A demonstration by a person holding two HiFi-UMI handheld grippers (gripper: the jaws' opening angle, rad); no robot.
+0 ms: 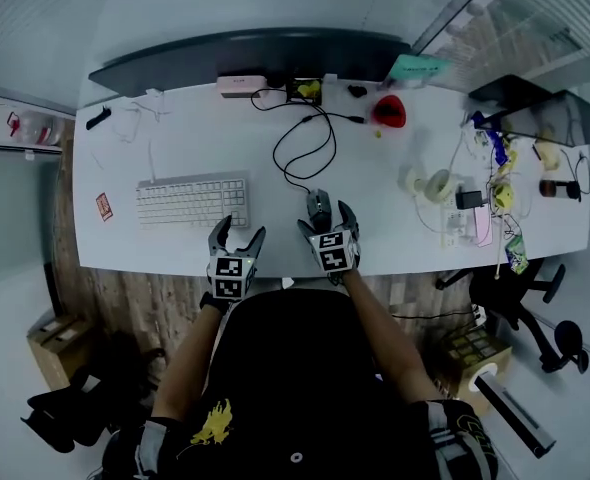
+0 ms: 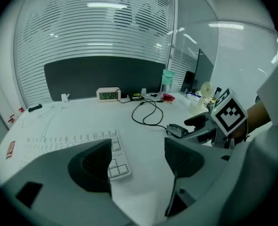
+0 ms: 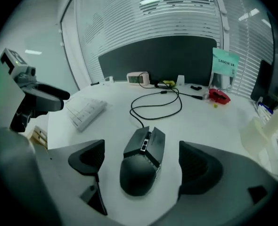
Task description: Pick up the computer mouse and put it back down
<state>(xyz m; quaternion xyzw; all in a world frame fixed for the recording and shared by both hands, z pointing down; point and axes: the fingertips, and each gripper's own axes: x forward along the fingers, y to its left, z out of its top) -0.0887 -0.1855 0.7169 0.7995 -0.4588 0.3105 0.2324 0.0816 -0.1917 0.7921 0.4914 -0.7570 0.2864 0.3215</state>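
Observation:
A dark wired computer mouse lies on the white desk near its front edge. My right gripper stands open around it. The mouse sits between the two pads with a gap on each side, and neither pad touches it. My left gripper is open and holds nothing. It hovers over the desk's front edge, just right of the white keyboard. The left gripper view also shows the mouse with the right gripper over it.
The mouse's black cable loops back toward a small clock and a dark partition. A red object lies at the back. A small fan and clutter fill the desk's right end. An office chair stands to the right.

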